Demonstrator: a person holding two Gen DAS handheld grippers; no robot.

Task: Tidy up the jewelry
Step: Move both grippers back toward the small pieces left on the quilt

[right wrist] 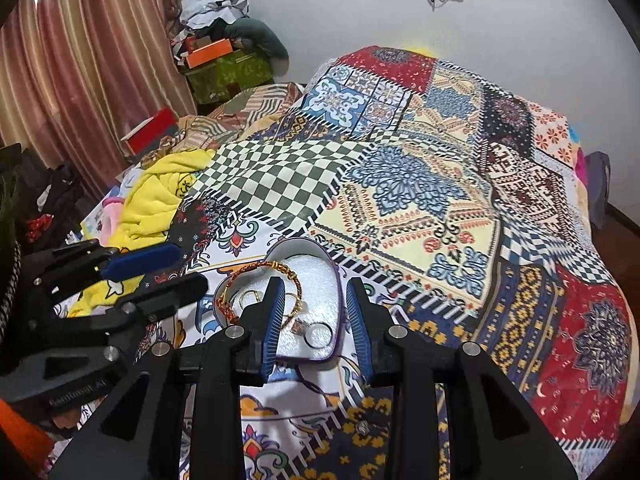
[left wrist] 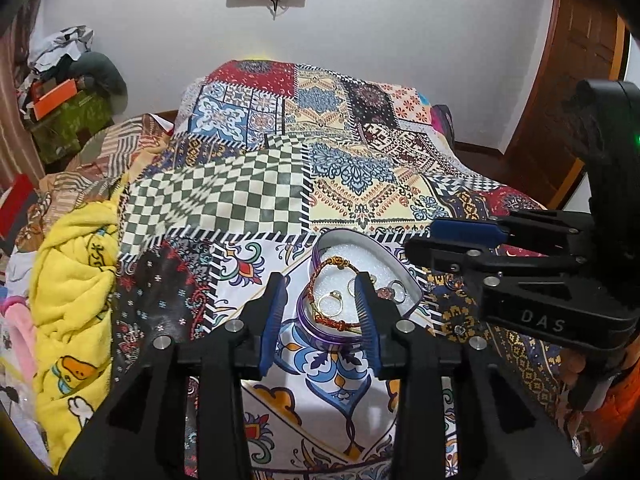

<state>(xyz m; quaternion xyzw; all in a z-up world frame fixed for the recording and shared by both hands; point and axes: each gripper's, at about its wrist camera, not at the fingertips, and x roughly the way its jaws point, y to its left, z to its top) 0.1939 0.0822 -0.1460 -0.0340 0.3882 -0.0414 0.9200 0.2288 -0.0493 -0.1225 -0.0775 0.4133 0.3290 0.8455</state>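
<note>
Heart-shaped tin (left wrist: pixel 404 276) lay on patchwork bedspread (left wrist: pixel 224 196), just ahead of left gripper (left wrist: pixel 320 320), jaws wide, empty. Inside: braided bracelet (left wrist: pixel 334 322), gold ring (left wrist: pixel 330 304), silver rings (right wrist: pixel 318 334). Mostly sorted, by judgement. Right gripper (right wrist: pixel 316 322) likewise wide, empty. Right view showed small stud (right wrist: pixel 362 426) on bedspread, under jaws, outside tin; faint in left view.

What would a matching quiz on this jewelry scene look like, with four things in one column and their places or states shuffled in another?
Things:
1. braided bracelet
2. small silver piece
3. yellow blanket
4. left gripper

Places or states:
A. on the quilt, outside the heart-shaped box
B. inside that box
C. bunched at the quilt's left side
D. open, holding nothing

Pairs: 1-B, 2-A, 3-C, 4-D.
</note>
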